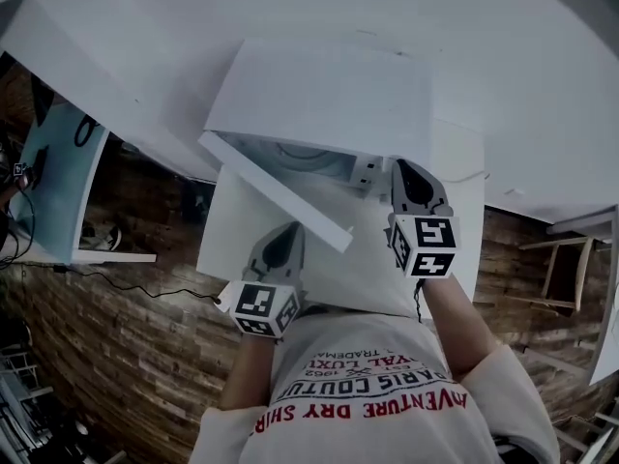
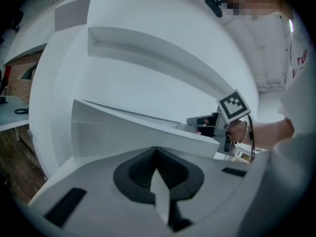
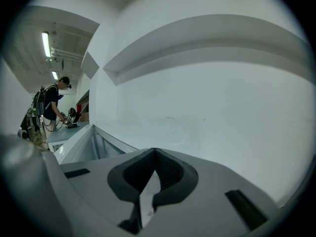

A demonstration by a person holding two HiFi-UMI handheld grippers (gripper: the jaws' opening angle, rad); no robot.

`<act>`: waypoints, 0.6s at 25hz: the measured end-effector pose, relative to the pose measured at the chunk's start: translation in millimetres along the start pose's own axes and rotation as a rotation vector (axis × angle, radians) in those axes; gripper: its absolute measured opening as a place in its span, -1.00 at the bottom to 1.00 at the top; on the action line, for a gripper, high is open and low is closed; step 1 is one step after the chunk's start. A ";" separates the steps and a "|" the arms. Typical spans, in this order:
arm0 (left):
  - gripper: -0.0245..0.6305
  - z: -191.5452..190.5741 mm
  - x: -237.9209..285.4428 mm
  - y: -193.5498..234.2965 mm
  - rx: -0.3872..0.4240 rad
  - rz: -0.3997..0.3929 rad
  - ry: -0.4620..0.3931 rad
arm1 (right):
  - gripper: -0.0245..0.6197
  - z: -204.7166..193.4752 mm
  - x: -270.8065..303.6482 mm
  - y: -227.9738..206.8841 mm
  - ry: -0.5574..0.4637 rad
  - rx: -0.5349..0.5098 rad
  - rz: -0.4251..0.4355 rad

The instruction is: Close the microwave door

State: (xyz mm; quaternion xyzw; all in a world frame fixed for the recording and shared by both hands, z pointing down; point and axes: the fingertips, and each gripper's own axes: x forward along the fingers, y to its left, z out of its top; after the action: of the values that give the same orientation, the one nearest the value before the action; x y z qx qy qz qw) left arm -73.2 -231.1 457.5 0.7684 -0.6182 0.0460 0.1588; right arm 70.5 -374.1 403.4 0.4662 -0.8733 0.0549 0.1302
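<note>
A white wall (image 1: pixel 484 46) fills the upper part of the head view and a brown plank floor (image 1: pixel 116 356) the lower left. The white table (image 1: pixel 455 172) stands between them; its near edge is hidden by the person's shirt (image 1: pixel 377 394).

The white microwave (image 1: pixel 319 90) sits toward the table's far edge, by the wall. Its door (image 1: pixel 276 196) stands open, swung out on a slant toward the table's near edge, so part of the cavity (image 1: pixel 305 158) shows; the cavity's depth is dark and hard to make out.

The left gripper (image 1: pixel 283 235) is over the table's near edge, just beside the outer face of the door. Its jaws are pressed together with nothing between them. Whether it touches the door cannot be told. The right gripper (image 1: pixel 406 172) is by the microwave's front right corner, its jaws also pressed together and holding nothing.

The shirt's print reads upside down from the head view and is partly cut off: "AVENTURE DRY SHIR", "COUTU" and "TRADEMA" can be read, while the smaller lines are too fine. No brand shows on the microwave.

In the right gripper view a second person (image 3: pixel 52 100) stands far off to the left, too small for detail.
</note>
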 end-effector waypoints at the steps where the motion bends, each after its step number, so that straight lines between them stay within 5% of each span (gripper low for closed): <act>1: -0.93 2.0 4.3 -3.2 0.007 -0.013 -0.002 | -0.90 -0.1 0.0 0.2 -0.001 0.004 0.002; 7: -0.93 14.5 31.9 -21.7 0.061 -0.116 -0.010 | -0.90 -0.6 0.2 0.7 -0.006 0.002 0.011; 15: -0.93 22.9 64.0 -26.0 0.206 -0.134 0.023 | -0.90 0.6 -0.7 0.5 -0.023 0.033 -0.027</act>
State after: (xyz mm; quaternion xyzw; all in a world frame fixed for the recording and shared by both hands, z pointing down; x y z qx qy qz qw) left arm -36.2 -293.0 448.1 0.8196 -0.5557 0.1072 0.0888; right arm 70.3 -373.4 402.6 0.4805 -0.8674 0.0620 0.1130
